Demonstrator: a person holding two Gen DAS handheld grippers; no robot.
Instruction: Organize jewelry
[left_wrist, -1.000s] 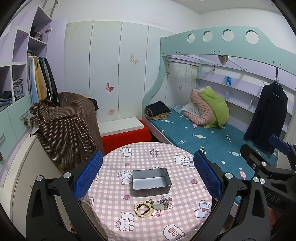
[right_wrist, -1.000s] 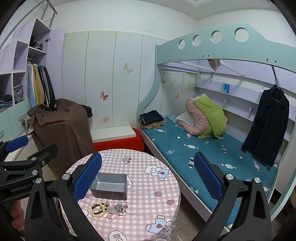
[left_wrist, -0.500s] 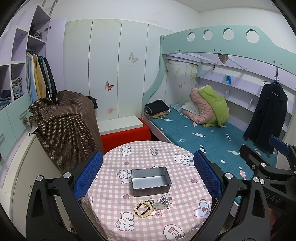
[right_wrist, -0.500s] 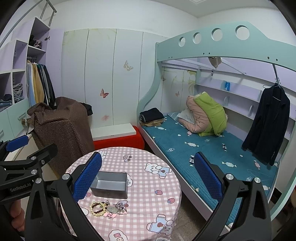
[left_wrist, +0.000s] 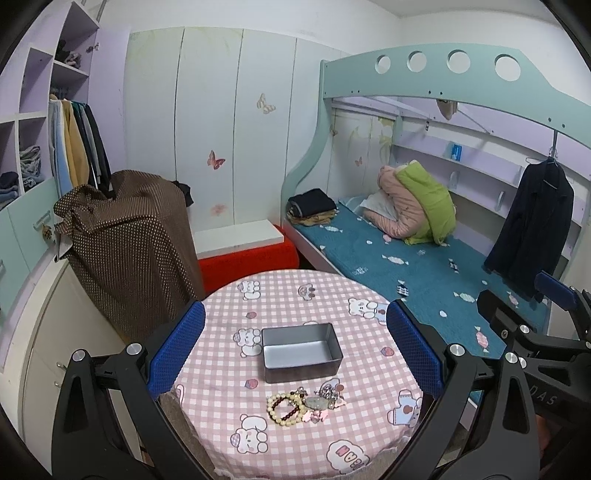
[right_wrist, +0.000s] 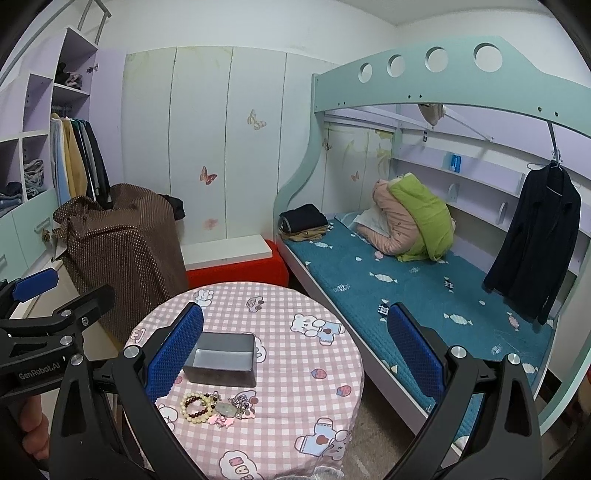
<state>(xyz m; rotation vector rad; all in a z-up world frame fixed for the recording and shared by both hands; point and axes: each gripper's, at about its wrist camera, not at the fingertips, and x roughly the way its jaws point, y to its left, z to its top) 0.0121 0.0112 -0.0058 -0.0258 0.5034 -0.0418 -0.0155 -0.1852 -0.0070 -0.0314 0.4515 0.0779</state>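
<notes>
A small pile of jewelry (left_wrist: 304, 402) lies on a round table with a pink checked cloth (left_wrist: 295, 295): a bead bracelet (left_wrist: 284, 406), a pale pendant and pink pieces. An empty grey metal box (left_wrist: 301, 350) stands just behind it. My left gripper (left_wrist: 295, 350) is open and empty, held above the table facing the box. My right gripper (right_wrist: 295, 354) is open and empty, further right, with the box (right_wrist: 221, 360) and the jewelry (right_wrist: 218, 406) at its lower left. Each gripper shows at the edge of the other's view.
A bunk bed with a teal mattress (left_wrist: 406, 266) runs along the right of the table. A brown dotted covered object (left_wrist: 129, 251) stands left, with a red and white bench (left_wrist: 243, 247) behind the table. Wardrobe shelves (left_wrist: 37, 147) fill the left wall.
Both grippers have drifted slightly; the view of the table shifted a little. Both stay open and empty. Box and jewelry have not moved.
</notes>
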